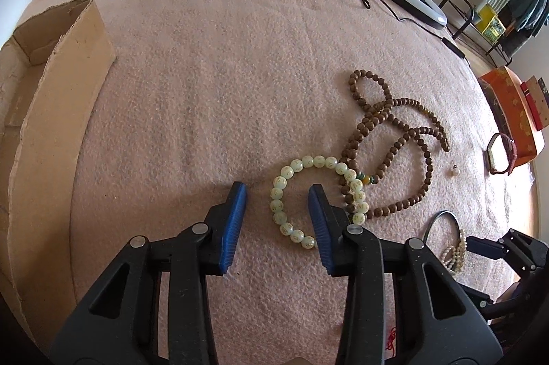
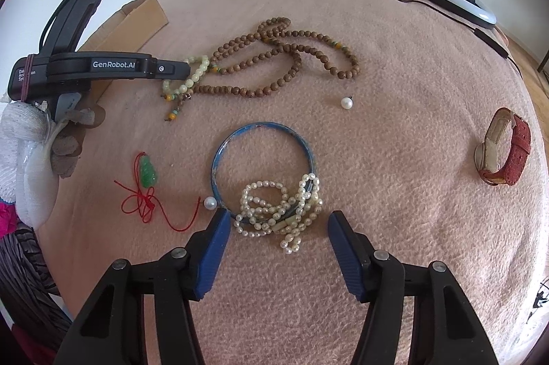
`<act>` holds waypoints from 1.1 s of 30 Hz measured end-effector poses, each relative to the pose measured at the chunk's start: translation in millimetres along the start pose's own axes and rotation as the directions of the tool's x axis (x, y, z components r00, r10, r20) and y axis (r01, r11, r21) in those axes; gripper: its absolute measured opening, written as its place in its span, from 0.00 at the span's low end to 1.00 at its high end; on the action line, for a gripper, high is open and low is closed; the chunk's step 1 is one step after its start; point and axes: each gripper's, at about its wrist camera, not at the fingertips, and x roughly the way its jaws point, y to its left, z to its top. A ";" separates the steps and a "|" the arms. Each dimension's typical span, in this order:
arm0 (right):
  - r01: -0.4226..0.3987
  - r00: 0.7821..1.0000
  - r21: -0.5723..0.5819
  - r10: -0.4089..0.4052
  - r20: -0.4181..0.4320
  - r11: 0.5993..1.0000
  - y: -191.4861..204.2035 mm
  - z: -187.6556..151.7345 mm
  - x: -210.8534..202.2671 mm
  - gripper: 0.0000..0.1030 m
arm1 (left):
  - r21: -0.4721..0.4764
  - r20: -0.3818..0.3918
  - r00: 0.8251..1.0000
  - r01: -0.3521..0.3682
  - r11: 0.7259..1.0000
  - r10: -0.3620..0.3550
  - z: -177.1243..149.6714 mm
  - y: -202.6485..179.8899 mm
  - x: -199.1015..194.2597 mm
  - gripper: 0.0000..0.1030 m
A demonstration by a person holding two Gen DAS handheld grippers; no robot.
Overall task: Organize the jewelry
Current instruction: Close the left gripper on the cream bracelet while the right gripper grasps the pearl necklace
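Straddling one side of the jade bracelet (image 1: 310,196), left gripper (image 1: 278,193) has jaws wide, holding nothing. Bracelet lies on the blanket (image 1: 192,97), touching the wooden beads (image 1: 391,138). Judgement: close on jade beads only, lift clear of wood, carry to box (image 1: 51,63). Right gripper (image 2: 278,220) wide, empty, near pearls (image 2: 281,207).
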 end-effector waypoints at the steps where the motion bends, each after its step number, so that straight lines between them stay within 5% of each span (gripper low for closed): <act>1: 0.001 1.000 -0.001 -0.001 -0.001 1.000 0.5 0.2 0.6 0.60 | 0.005 0.001 1.000 -0.010 1.000 0.010 -0.1 -0.3 0.7 0.33; 11: 0.020 1.000 -0.024 -0.021 -0.014 1.000 4.6 1.0 5.3 0.49 | 0.010 0.023 0.999 -0.047 0.999 0.047 0.8 5.3 3.4 0.09; 22: -0.003 1.000 0.001 0.003 -0.021 1.000 -2.5 -3.3 -0.7 0.11 | 0.010 0.034 0.998 -0.048 0.999 0.048 -0.8 6.6 0.6 0.07; 33: 0.007 0.999 0.026 -0.008 0.044 1.000 -6.0 -6.2 -25.9 0.06 | -0.005 0.067 0.998 -0.010 1.000 0.010 -1.3 3.5 -22.9 0.05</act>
